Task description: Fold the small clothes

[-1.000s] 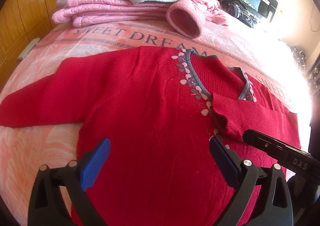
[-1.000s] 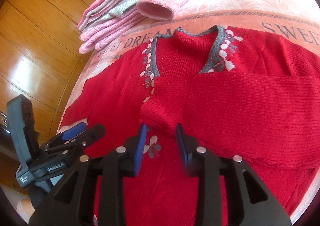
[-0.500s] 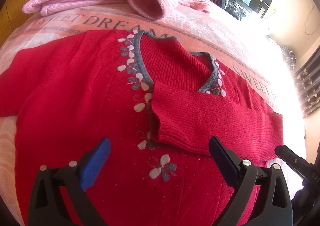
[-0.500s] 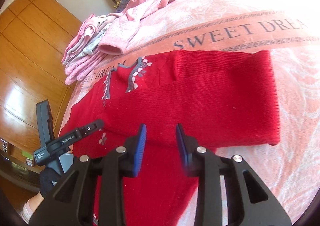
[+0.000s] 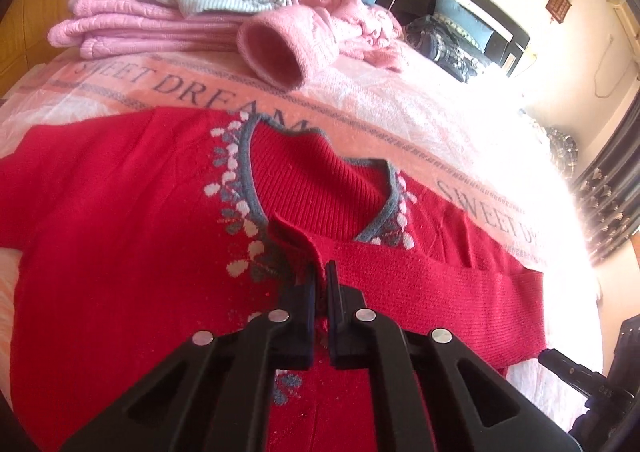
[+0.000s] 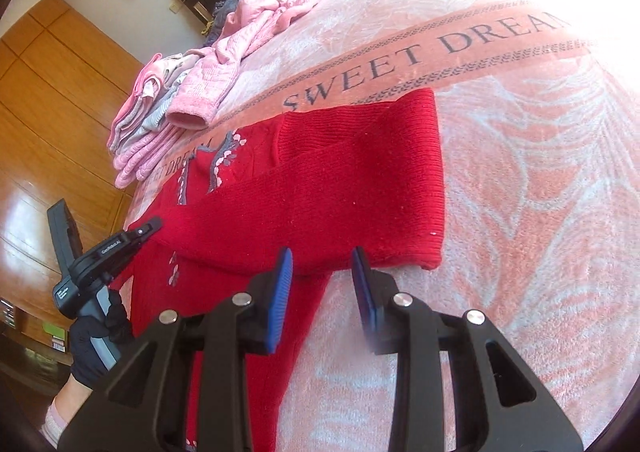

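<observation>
Left wrist: sleeve cuff (image 5: 294, 238) between hand-held gripper (image 5: 320, 276)

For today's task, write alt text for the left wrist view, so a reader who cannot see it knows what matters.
The left gripper is shut on the cuff of the folded-in sleeve of a red sweater spread on a pink bedspread. Behind it sit a stack of folded pink clothes and a loose pink garment.
</observation>
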`<state>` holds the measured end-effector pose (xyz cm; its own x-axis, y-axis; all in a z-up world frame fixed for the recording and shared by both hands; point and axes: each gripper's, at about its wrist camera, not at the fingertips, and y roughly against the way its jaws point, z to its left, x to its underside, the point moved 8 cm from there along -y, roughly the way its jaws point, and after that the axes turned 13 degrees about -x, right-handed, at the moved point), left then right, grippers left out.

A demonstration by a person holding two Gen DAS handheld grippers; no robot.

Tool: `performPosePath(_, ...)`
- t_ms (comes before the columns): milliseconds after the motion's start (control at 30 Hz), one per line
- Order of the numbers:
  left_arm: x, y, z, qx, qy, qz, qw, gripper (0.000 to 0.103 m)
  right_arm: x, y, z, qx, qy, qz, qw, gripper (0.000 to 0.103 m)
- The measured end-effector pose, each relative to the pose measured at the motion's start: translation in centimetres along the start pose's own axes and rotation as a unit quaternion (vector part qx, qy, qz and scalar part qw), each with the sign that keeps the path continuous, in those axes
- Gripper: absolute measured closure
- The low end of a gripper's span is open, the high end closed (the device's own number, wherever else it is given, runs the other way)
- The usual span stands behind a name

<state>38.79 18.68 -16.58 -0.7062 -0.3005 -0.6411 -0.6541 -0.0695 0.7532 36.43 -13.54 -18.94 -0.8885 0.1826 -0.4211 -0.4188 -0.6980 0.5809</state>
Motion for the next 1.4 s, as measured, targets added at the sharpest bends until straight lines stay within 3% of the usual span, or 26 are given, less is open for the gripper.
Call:
performPosePath(100,-2.0,2.1,0.9,0.012,0.017,-0.034,0.9992,0.099,-0.6,0.5,0.1,-0.004,-0.002,-0.012,1.000,0.070)
performPosePath(233,-5.3,4.6,3.5,-0.002,0.033,-0.090,0.9954,0.099,-1.5,1.0,0.5,-0.009,0.000,-0.025,1.000,0.070)
performPosePath(367,-7.3,5.1,7.7,-0.023,0.060,-0.106,0.9924,0.099,-2.1,0.5,1.0,-0.015,0.000,-0.028,1.000,0.070)
performPosePath(500,-7.4,3.4,11.8,-0.055,0.075,-0.094,0.9913,0.099,-2.1,-1.3,1.5,-0.006,0.001,-0.015,1.000,0.070)
performPosePath(667,-5.2,-1.1,14.0,-0.072,0.075,-0.036,0.9940,0.099,-1.7,-4.3,1.8,-0.018,-0.008,0.006,1.000,0.070)
performPosePath(800,-2.6,-4.1,14.4,-0.098,0.043,0.009,0.9942,0.099,-0.5,-6.3,0.6,0.014,-0.016,0.033,0.999,0.072)
performPosePath(867,-1.5,-5.2,15.1,-0.110,0.036,0.031,0.9927,0.093,0.1,-6.8,0.2,0.023,-0.013,0.039,0.999,0.073)
performPosePath(1000,-1.8,-4.3,16.1,-0.106,0.046,0.034,0.9927,0.088,0.1,-6.5,0.6,0.023,-0.005,0.043,0.999,0.069)
performPosePath(1133,-4.8,-0.3,17.3,-0.083,0.091,-0.015,0.9923,0.072,-0.4,-5.4,2.5,0.018,0.016,0.037,0.999,0.064)
performPosePath(1233,-6.3,1.6,16.4,-0.061,0.089,-0.040,0.9933,0.068,-1.4,-4.9,4.3,0.011,0.033,0.024,0.999,0.063)
performPosePath(1400,-5.3,0.1,12.8,-0.026,0.056,-0.013,0.9980,0.065,-2.1,-6.1,4.9,0.024,0.034,0.022,0.999,0.060)
